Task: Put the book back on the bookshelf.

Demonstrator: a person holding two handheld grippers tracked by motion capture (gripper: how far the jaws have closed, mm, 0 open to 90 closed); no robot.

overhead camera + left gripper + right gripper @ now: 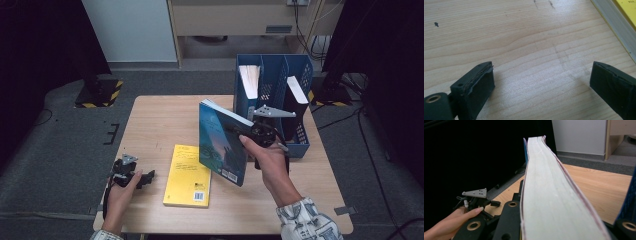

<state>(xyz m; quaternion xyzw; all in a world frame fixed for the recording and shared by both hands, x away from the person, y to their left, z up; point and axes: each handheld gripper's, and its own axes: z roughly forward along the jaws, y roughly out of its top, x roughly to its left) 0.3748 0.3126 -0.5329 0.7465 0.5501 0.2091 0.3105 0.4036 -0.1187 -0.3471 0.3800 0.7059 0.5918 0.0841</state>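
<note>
Blue book point(221, 142) stood clamped in the right gripper point(260, 134), held upright above the bench point(155, 125) with its cover facing the person's left and its page edge turned toward the gripper's own camera. In the right gripper view the pale page block point(549, 195) ran straight away between the two jaws, which were closed tight on it. The blue file rack point(272, 100) sat just behind and to the right of that gripper, at the far right of the bench. Its compartments ran front to back; one held a book point(250, 80) at the left, another held a dark-covered book point(296, 100) at the right, and the slot between them looked free. The held book's long axis tilted down toward the person, so I judged it would need lifting and turning in line with that slot. The right hand was plainly the nearer one. The left gripper point(127, 172) rested low at the near left edge of the bench, its jaws wide apart with nothing between them, just beside the yellow book point(189, 176) lying flat.
</note>
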